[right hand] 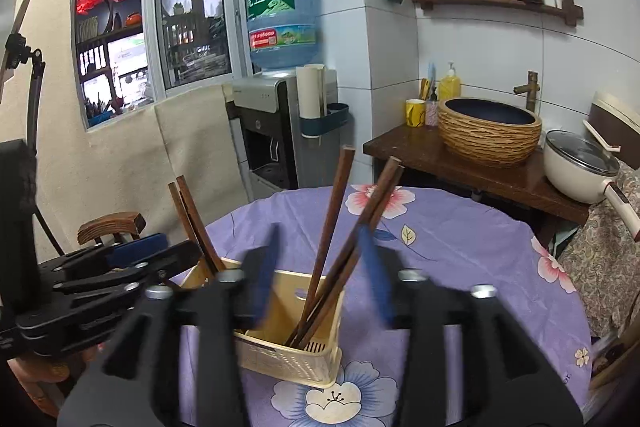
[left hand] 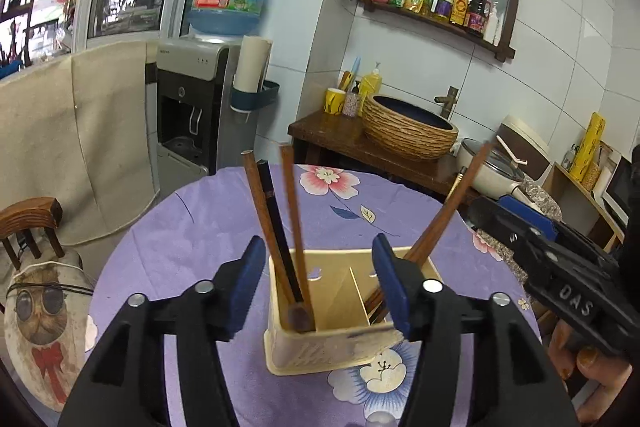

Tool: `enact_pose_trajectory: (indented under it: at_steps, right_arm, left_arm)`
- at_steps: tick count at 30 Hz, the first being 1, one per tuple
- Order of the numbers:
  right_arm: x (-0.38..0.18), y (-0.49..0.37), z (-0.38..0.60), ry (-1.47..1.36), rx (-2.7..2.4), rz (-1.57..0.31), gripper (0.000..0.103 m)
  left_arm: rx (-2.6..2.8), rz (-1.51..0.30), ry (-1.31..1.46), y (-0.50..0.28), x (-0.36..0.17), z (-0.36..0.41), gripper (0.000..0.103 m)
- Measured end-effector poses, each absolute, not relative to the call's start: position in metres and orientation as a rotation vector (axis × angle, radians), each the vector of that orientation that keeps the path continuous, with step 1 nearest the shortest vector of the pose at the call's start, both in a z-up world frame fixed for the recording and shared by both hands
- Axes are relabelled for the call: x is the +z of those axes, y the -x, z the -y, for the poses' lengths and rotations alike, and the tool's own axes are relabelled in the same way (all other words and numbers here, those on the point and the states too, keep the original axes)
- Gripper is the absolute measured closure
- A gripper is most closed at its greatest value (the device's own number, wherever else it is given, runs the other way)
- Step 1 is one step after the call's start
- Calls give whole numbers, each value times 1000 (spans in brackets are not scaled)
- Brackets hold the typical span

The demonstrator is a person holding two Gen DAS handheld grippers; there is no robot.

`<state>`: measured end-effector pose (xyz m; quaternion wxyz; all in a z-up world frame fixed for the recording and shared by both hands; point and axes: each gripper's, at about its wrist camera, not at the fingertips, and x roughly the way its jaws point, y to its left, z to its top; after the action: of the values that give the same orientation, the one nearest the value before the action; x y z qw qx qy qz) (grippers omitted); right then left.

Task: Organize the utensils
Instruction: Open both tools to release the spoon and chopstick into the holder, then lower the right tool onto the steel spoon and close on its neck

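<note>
A cream plastic utensil holder (left hand: 316,347) with two compartments stands on the purple flowered tablecloth (left hand: 192,227). Brown and black chopsticks (left hand: 276,227) stand in its left compartment, more brown chopsticks (left hand: 448,211) lean in the right one. My left gripper (left hand: 320,283) is open, its blue pads on either side of the holder's top. In the right wrist view the holder (right hand: 296,339) and its chopsticks (right hand: 332,239) sit between the open fingers of my right gripper (right hand: 324,267), which is blurred. The left gripper body (right hand: 100,283) shows at the left.
A wooden chair (left hand: 28,223) with a cat-print cushion stands left of the table. Behind are a water dispenser (left hand: 192,115), a wooden counter with a woven basin (left hand: 408,127), and a white pot (left hand: 492,167). The right gripper body (left hand: 560,267) is at the right edge.
</note>
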<state>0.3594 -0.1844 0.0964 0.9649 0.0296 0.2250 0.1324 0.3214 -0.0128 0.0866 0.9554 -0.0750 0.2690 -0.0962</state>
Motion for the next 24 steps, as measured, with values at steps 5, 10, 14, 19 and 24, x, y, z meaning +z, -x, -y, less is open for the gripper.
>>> enact_pose_trajectory:
  at_steps: [5,10,14,19,24]
  right_arm:
    - [87,-336,192,-37,236,-451,43]
    - [59,-309,186,36,238,-504,43]
    - [16,-287,172,63,296,-619,43]
    - [-36,-262,144,125,348,-737,44]
    - [-74,-255,128,105,380,-844,49]
  left_arm:
    - [-187,-530,141,-288,78,4,31]
    - [-147,-561,151,-259,51,-10,26]
    - [-93,-629,149,-243,17,-22,25]
    - [-23,-714,162,-229,-21,-38,25]
    - [0,-754,177,-218,-37,-50,25]
